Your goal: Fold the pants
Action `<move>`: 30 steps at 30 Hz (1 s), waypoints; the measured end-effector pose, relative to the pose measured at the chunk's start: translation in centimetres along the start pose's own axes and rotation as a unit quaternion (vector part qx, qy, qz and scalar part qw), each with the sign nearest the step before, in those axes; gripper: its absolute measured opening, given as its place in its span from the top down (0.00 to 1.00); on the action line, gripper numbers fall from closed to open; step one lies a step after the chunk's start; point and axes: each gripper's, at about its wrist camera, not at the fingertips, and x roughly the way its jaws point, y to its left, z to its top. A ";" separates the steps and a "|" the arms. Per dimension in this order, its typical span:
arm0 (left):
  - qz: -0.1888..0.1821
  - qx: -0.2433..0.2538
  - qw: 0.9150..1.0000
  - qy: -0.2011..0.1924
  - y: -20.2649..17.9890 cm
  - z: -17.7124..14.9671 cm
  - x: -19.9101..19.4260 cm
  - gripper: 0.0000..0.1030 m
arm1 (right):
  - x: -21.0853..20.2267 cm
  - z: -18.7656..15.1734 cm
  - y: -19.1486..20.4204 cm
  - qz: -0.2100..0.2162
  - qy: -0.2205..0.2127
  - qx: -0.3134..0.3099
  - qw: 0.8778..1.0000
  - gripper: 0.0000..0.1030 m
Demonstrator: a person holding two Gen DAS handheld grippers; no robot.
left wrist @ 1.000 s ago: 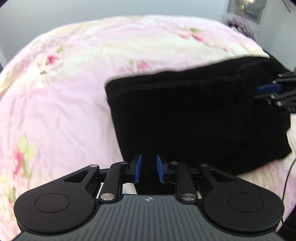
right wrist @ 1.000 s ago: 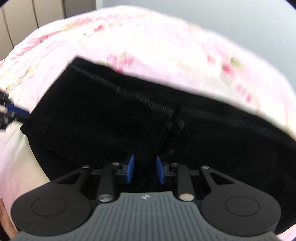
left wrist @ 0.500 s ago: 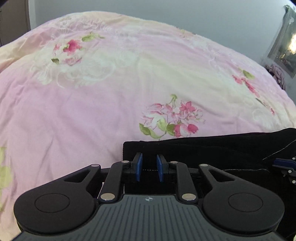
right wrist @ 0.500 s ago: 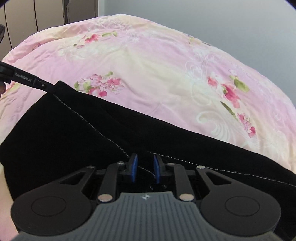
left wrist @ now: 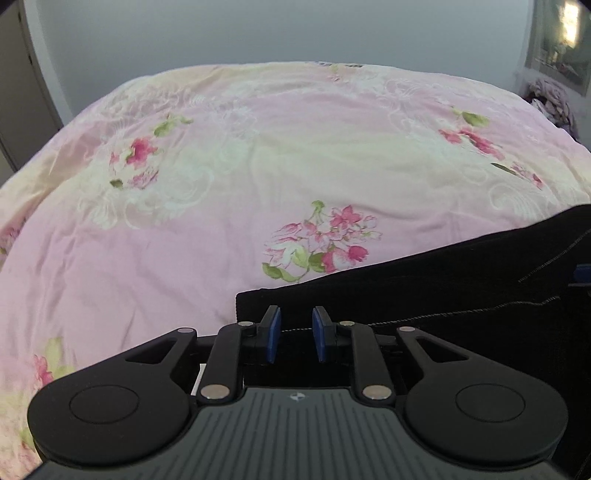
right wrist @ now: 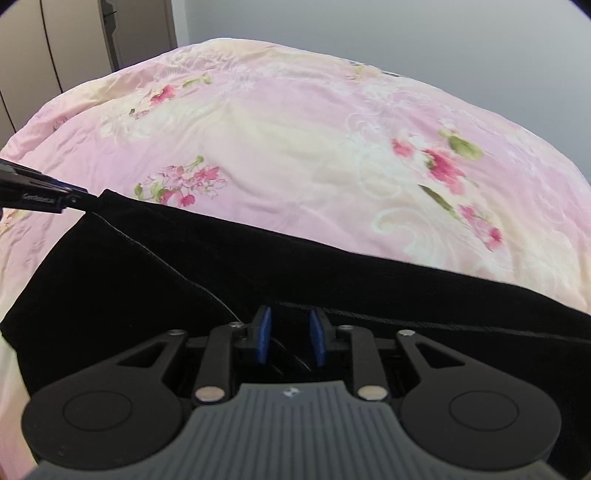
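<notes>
Black pants [left wrist: 436, 291] hang as a dark sheet above a pink floral bed cover [left wrist: 221, 192]. My left gripper [left wrist: 294, 334] is shut on the pants' left corner, the blue pads pinching the hem. My right gripper [right wrist: 289, 334] is shut on the same edge further right, where the stitched seams meet. In the right wrist view the pants [right wrist: 184, 280] stretch taut across the frame, and the left gripper's fingertips [right wrist: 70, 194] show at the far left, holding the corner.
The bed cover [right wrist: 314, 147] fills the space ahead in both views. A grey wall [left wrist: 258, 33] stands behind the bed. Wardrobe doors [right wrist: 66, 48] stand at the back left. A heap of clothes [left wrist: 550, 99] lies at the back right.
Both grippers have lifted the pants' edge off the bed and carried it forward. The flat folded pants seen before now hang below the grippers.
</notes>
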 end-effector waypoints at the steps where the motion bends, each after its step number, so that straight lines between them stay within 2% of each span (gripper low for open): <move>1: -0.006 0.016 1.000 -0.003 -1.1 0.1 -1.0 0.77 | -0.8 -0.6 -1.0 -0.006 0.006 0.005 1.000 0.73; 7: -0.080 0.064 0.995 0.009 -8.0 0.5 -4.4 0.77 | -6.4 -4.6 -9.9 -0.027 0.037 0.077 0.996 0.54; 10: -0.111 0.089 0.990 0.023 -11.7 0.8 -5.0 0.77 | -9.7 -6.1 -14.4 -0.037 0.049 0.109 0.992 0.47; 12: -0.128 0.100 0.986 0.036 -13.9 0.9 -5.0 0.77 | -11.8 -6.9 -17.4 -0.052 0.054 0.123 0.990 0.38; 17: -0.145 0.084 0.983 0.077 -17.3 1.2 -3.2 0.77 | -14.7 -8.8 -24.8 -0.057 0.062 0.186 0.979 0.35; 21: -0.155 0.060 0.981 0.104 -18.8 1.2 -1.2 0.81 | -14.7 -10.9 -30.0 -0.038 0.048 0.263 0.963 0.33; 25: -0.137 0.072 0.980 0.125 -20.4 0.9 1.1 0.87 | -12.5 -12.8 -33.3 0.011 0.037 0.334 0.942 0.33; 28: -0.120 0.076 0.980 0.136 -21.0 0.7 2.5 0.88 | -10.3 -13.8 -34.9 0.038 0.037 0.365 0.930 0.34; 30: -0.116 0.082 0.980 0.139 -21.1 0.5 2.9 0.87 | -8.9 -14.4 -36.1 0.071 0.035 0.389 0.918 0.34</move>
